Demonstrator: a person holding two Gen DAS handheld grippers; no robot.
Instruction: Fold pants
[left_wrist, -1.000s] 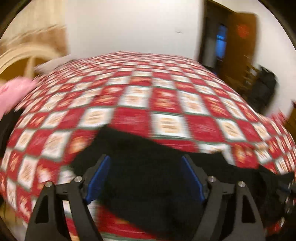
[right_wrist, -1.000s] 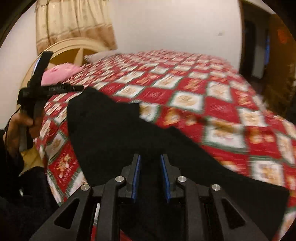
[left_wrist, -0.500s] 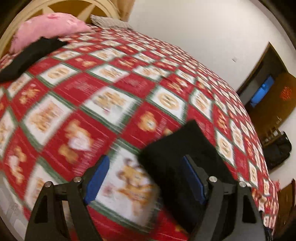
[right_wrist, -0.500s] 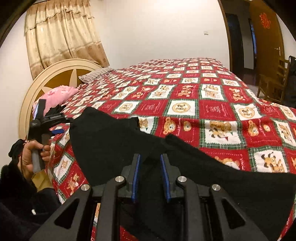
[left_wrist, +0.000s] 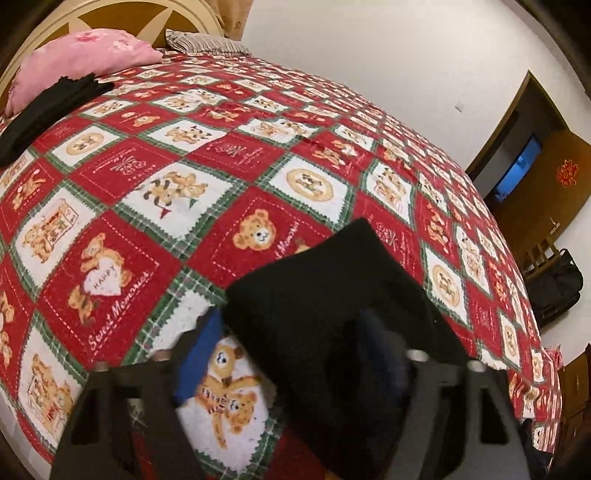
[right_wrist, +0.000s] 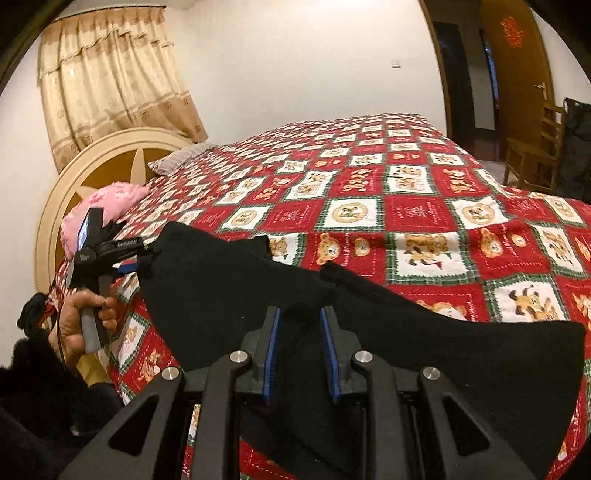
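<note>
Left wrist view. The left hand-held gripper (left_wrist: 291, 354) points down at the near edge of a bed (left_wrist: 92, 192) covered by a red, white and green teddy-bear quilt. Its jaws are closing, with a corner of the black pants (left_wrist: 332, 295) between them; the left blue pad stands clear of the cloth over a white quilt square, while the right pad is blurred against the fabric, so contact cannot be told. Readable writing on the quilt: "HAPPY" on a white heart held by a bear, "Sweet Memories" stitched beneath it, and part of "Memories" beside a bear's head. A pink pillow (left_wrist: 81, 55) lies at the head end, with a second dark garment (left_wrist: 48, 103) draped at its foot. A red ornament (left_wrist: 567, 173) hangs on the brown door at right; its character is unreadable.

Right wrist view. The right hand-held gripper (right_wrist: 301, 350) has its jaws close together, clamped on a bunched fold of the pants (right_wrist: 229, 280), which spread along the near edge of the bed toward the right. At left, a hand (right_wrist: 79, 321) grips the other gripper's handle (right_wrist: 92, 328) at the pants' far corner; small white lettering on its body is too small to read. A curtain (right_wrist: 110, 77) hangs behind the round headboard (right_wrist: 74, 184).
</note>
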